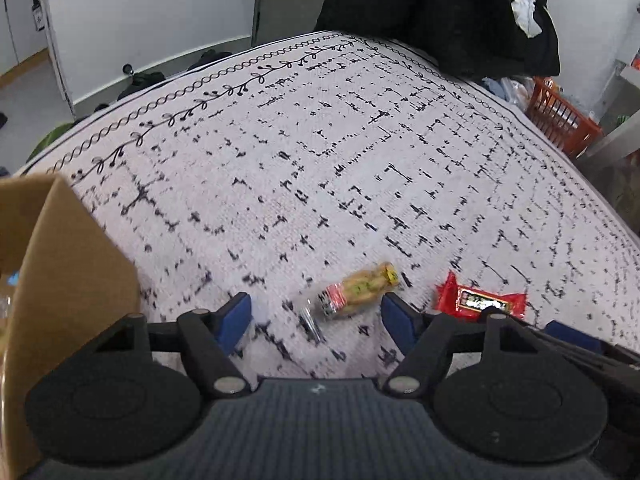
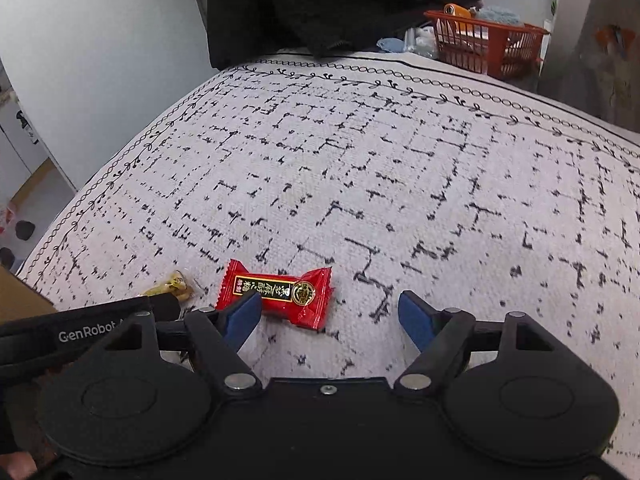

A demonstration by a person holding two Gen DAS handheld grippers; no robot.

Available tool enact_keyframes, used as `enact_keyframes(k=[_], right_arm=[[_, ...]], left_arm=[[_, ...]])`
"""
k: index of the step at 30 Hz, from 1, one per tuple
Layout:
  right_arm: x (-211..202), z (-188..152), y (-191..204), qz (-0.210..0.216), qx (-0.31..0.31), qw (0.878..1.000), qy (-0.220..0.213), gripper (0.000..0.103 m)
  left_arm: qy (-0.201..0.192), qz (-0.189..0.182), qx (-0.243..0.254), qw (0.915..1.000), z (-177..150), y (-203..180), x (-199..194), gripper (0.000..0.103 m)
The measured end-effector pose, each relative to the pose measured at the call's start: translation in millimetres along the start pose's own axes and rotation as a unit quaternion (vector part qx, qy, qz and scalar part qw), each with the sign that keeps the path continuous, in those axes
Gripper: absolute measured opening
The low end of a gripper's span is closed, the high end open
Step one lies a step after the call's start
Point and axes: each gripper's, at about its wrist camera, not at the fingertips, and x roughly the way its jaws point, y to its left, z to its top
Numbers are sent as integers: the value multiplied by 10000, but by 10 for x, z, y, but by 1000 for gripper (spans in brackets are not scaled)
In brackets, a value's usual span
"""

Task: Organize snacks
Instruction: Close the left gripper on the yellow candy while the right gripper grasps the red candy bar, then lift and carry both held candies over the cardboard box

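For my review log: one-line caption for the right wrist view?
Open right gripper poised over red candy on patterned cloth.

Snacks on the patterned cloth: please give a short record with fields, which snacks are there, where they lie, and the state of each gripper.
surface: patterned cloth
snack 1: yellow clear-wrapped snack, lying between the open fingers of the left gripper, not pressed
snack 2: red wrapped candy, lying flat beside the left finger of the right gripper, not gripped
container: cardboard box, at the left edge of the left wrist view
background: orange basket, past the far edge of the cloth
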Motion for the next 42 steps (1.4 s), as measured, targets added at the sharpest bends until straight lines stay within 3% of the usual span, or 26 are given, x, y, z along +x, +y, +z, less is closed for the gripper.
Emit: enact_keyframes(k=[10,12,16,18,22,31,37,40,42], right_arm=[[149,88,65,-233,-48,9995,-197,78],[141,102,38,-137,107,9996,-230,78],[99,146,-87,218,721,9967,-293,73],[82,157,-123,435,995,9936,-311,63],[130,174,-90,690,1210,9899,-263,60],[267,236,236,130,736,9968,-274,60],[168,168,182,-44,647,9978,-158,59],[133,138,185,-212,502,9984,-134,44],[133,153,174,-190,477,9987,-51,20]], left_arm=[[-114,65,278,9995,176,-34,166,70],[-160,-34,283,9995,187,-36,168,60],[-150,-185,227,9995,161,-34,151,20],[-137,-232,135,9995,167,-11,138,18],[-173,-248,-27,9995,213,42,81,18],[-341,-283,126,9989,426,37,-137,18],[-393,-275,106,9988,449,71,-230,18],[-345,-256,13,9991,409,112,-229,18],[-368,-203,-28,9991,385,143,-253,18]])
